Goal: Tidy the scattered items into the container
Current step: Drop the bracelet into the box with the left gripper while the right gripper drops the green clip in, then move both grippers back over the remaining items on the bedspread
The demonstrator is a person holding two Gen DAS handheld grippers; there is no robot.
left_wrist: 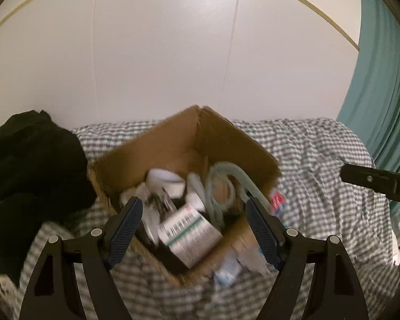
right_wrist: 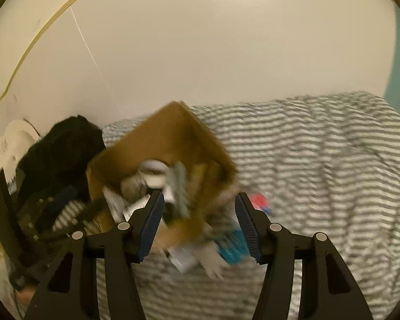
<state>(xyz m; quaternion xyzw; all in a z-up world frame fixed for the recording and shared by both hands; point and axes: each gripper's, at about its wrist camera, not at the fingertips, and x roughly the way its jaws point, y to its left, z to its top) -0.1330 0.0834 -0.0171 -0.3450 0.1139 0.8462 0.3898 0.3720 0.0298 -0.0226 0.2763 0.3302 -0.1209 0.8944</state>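
An open cardboard box (left_wrist: 221, 136) sits on a checked bedspread (left_wrist: 320, 154). In it lie a white medicine carton (left_wrist: 190, 234), a coiled pale green tube (left_wrist: 221, 184) and a white roll (left_wrist: 165, 178). My left gripper (left_wrist: 193, 226) is open and empty over the box's near side. A red-and-blue packet (left_wrist: 277, 200) and a pale blue packet (left_wrist: 228, 269) lie outside the box. In the blurred right wrist view, my right gripper (right_wrist: 200, 221) is open and empty just before the box (right_wrist: 173, 130), above a blue packet (right_wrist: 233, 245) and white items (right_wrist: 186, 260).
A black garment (left_wrist: 32, 165) is heaped left of the box against the white wall; it also shows in the right wrist view (right_wrist: 61, 144). A teal curtain (left_wrist: 381, 80) hangs at the right. The right gripper's finger (left_wrist: 370, 182) shows at the far right of the left wrist view.
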